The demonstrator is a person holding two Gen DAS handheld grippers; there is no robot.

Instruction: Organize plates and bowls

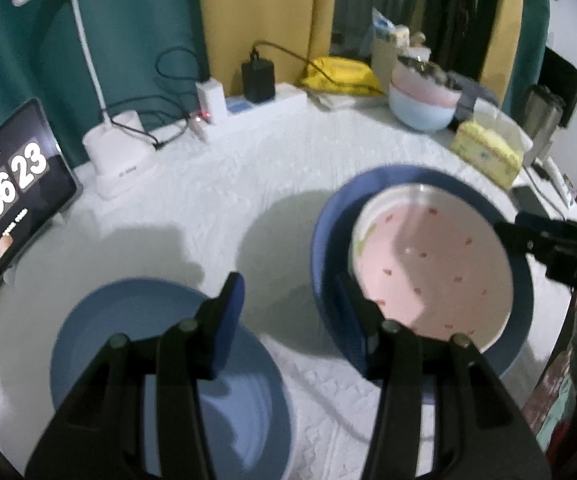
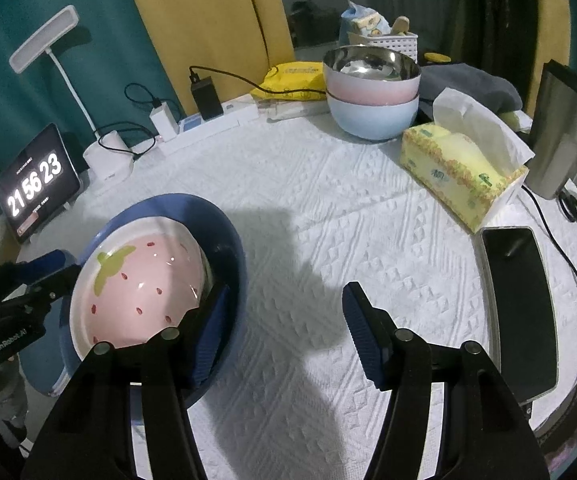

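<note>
Right now my left claw [image 1: 292, 320] stands partly open; one finger hangs over the flat blue plate [image 1: 168, 360] and the other sits at the near rim of the deep blue plate [image 1: 328, 240], pinching nothing that I can make out. My right claw [image 2: 284, 332] is also partly open: its inner finger is down at the far side of that same deep plate [image 2: 224, 232], against or just beside the rim, while the outer one hangs over bare cloth. I judge both are coming at the pile from opposite sides to steady or lift it.

The strawberry plate [image 2: 140, 284] lies tilted inside the deep blue one, not yet settled flat.

Counting: three plates near me on the worktop [image 2: 328, 208], two of them nested. Two bowls [image 2: 372, 92] are stacked at the far edge, pink in pale blue, beside one tissue box [image 2: 460, 168].
</note>
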